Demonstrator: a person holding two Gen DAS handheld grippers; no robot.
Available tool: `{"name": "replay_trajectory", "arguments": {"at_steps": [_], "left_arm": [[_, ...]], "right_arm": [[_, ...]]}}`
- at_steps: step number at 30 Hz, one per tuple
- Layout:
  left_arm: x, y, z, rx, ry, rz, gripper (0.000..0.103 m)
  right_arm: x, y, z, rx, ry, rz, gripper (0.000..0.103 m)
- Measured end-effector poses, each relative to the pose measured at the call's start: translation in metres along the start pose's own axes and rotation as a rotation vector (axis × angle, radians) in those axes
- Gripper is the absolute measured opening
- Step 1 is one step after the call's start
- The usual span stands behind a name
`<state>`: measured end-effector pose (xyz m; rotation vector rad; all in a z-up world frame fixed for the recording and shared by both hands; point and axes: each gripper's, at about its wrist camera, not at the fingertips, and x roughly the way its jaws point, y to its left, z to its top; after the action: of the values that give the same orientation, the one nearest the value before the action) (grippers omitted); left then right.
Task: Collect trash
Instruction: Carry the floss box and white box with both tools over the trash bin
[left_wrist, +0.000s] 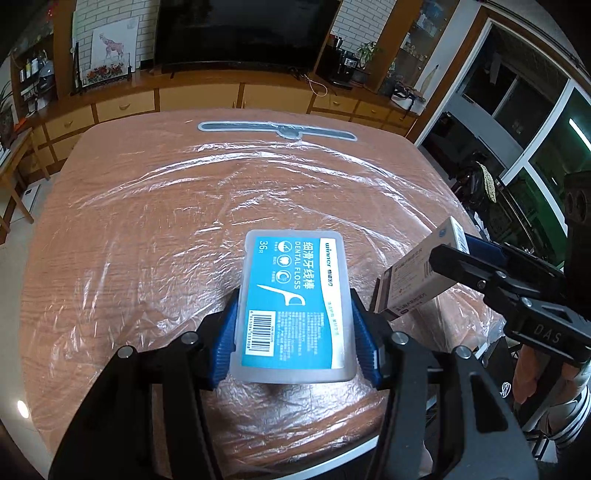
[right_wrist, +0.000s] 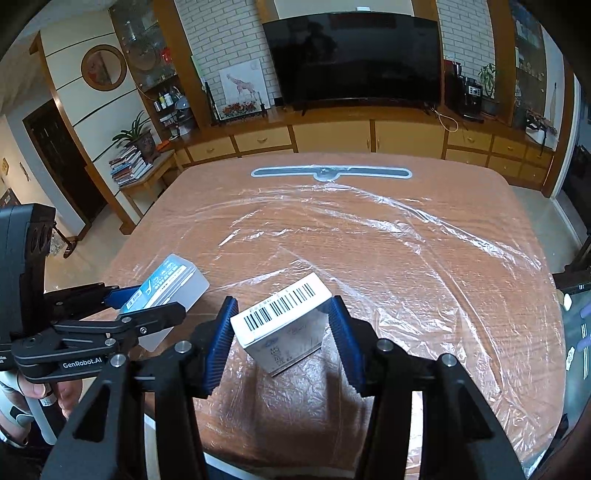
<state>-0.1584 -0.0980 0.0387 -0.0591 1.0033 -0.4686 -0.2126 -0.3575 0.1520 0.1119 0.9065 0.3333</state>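
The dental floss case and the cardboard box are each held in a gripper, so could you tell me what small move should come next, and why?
Probably carry both away from the table toward a bin, which is out of view. The left gripper clamps the dental floss case and the right gripper clamps the cardboard box; both are lifted.

The small print on the floss box (left_wrist: 295, 302) is too fine to be read, and its long sides are covered by blue pads (left_wrist: 225, 339). The carton's (right_wrist: 284, 325) front text is blurred. The table's (right_wrist: 424, 258) near edge is hidden behind claw arms. Only fingertips of a hand (right_wrist: 40, 391) are seen, cut off by the frame edge.
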Motion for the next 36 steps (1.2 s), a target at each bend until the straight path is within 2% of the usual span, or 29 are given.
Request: {"name": "replay_trajectory", "arguments": {"at_steps": [9,19,28,36], "left_arm": [[-0.012,-0.007,-0.008,0.017,-0.013,-0.018,0.055],[-0.026,-0.020,-0.033,0.074,0.006,-0.041,0.055],[-0.048,-0.024,-0.057,0.117,0.024,-0.091,0.055],[-0.061,-0.043,-0.087,0.201,0.070,-0.158,0.055]], "right_arm": [[-0.013,0.008,-0.006,-0.017,-0.008,0.006,0.050],[-0.036,0.018,-0.025,-0.034,0.012,0.035,0.050],[-0.063,0.020,-0.047,-0.022,0.026,0.053,0.050],[-0.085,0.024,-0.073,-0.019,0.045,0.057,0.050]]}}
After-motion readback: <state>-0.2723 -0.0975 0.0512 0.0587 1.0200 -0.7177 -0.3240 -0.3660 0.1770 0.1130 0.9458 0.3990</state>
